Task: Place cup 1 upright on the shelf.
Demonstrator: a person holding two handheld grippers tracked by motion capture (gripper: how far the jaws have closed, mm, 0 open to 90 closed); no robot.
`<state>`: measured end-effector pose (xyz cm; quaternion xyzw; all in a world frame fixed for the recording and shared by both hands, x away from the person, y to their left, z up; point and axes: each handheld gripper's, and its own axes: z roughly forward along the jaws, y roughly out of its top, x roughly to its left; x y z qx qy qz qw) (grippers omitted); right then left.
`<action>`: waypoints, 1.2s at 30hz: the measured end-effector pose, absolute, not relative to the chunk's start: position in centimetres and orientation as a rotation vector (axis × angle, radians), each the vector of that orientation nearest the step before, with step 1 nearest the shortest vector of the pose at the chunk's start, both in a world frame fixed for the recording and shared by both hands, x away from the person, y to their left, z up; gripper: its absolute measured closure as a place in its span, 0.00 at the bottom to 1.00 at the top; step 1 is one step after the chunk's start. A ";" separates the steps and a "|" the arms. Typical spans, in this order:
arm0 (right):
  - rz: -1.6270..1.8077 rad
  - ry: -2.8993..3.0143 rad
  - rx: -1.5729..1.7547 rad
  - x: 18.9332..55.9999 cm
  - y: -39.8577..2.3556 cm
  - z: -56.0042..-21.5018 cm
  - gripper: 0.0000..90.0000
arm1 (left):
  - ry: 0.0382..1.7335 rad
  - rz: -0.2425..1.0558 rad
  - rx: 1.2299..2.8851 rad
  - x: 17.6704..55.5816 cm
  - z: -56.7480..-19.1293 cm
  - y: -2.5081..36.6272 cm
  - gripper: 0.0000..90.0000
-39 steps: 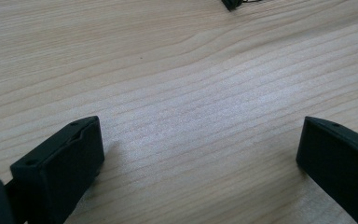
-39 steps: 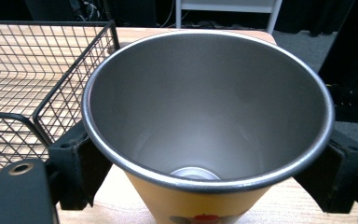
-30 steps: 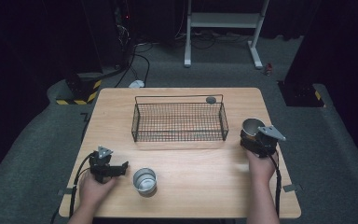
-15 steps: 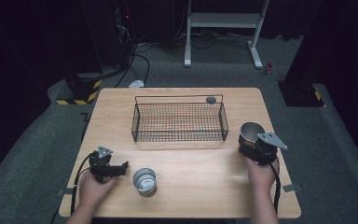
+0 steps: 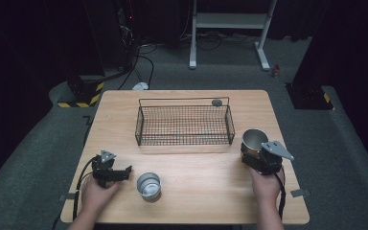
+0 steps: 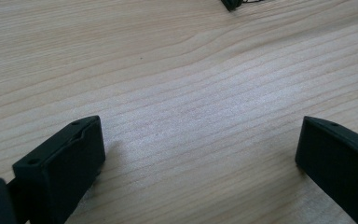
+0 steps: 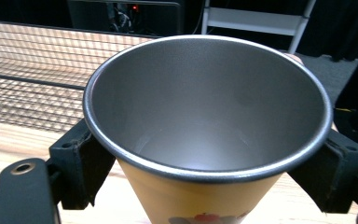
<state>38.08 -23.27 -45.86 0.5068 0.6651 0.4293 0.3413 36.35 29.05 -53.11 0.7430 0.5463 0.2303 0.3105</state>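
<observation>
Here the right gripper [image 5: 258,154] clasps the cup [image 7: 207,126] (upright).

wooden table [image 5: 206,191] carries wire basket [image 5: 184,125] and steel cup [image 5: 149,185].

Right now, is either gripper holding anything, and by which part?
The right gripper clamps the cup by its sides just under the rim. The left gripper holds nothing.

Wooden bench [image 5: 187,201], light grain. Black wire basket [image 5: 184,125] sits toward its far middle, upright. Small dark round object [image 5: 216,102] lies just behind the basket's far right corner, on the bench. Grey carpet floor [image 5: 38,143] around. White frame legs [image 5: 263,43] and black cables [image 5: 143,67] beyond, yellow-black striped block [image 5: 84,96] far left.
</observation>
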 end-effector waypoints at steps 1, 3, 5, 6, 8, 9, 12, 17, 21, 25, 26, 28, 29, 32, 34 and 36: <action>1.120 1.734 1.318 37.9 -23.1 -45.8 0.16 | 1.443 0.608 1.962 36.3 -53.1 29.0 0.02; 1.135 1.743 1.305 37.7 -22.6 -45.7 0.16 | 1.443 0.608 1.962 36.4 -53.1 29.0 0.02; 1.139 1.752 1.292 37.5 -22.1 -45.6 0.16 | 1.443 0.608 1.962 36.4 -53.1 29.0 0.02; 1.135 1.757 1.282 37.4 -21.8 -45.6 0.16 | 1.443 0.608 1.962 36.4 -53.1 29.0 0.02; 1.140 1.762 1.270 37.2 -21.3 -45.5 0.16 | 1.443 0.608 1.963 36.4 -53.1 29.0 0.02; 1.143 1.767 1.260 37.1 -21.0 -45.5 0.16 | 1.441 0.607 1.968 36.3 -53.1 29.1 0.02; 1.151 1.774 1.248 36.8 -20.3 -45.3 0.16 | 1.441 0.607 1.969 36.4 -53.1 29.1 0.02; 1.171 1.778 1.226 36.7 -19.2 -45.1 0.16 | 1.444 0.605 1.965 36.3 -53.1 29.1 0.02; 1.172 1.782 1.215 36.7 -18.5 -45.0 0.16 | 1.444 0.604 1.965 36.3 -53.1 29.0 0.02; 1.173 1.785 1.205 36.7 -17.9 -44.8 0.16 | 1.442 0.605 1.967 36.4 -53.1 29.1 0.02; 1.173 1.789 1.207 36.7 -17.8 -44.7 0.16 | 1.444 0.604 1.965 36.3 -53.1 29.0 0.02; 1.184 1.784 1.212 36.8 -17.6 -44.6 0.16 | 1.443 0.605 1.966 36.4 -53.1 29.1 0.02; 1.187 1.782 1.208 36.9 -17.5 -44.6 0.16 | 1.444 0.604 1.965 36.3 -53.1 29.0 0.02; 1.196 1.777 1.216 37.1 -17.2 -44.3 0.16 | 1.443 0.605 1.966 36.4 -53.1 29.1 0.02; 1.197 1.777 1.213 37.1 -17.1 -44.1 0.16 | 1.443 0.605 1.965 36.4 -53.1 29.1 0.02; 1.209 1.768 1.212 37.4 -16.7 -43.7 0.16 | 1.444 0.604 1.965 36.3 -53.1 29.0 0.02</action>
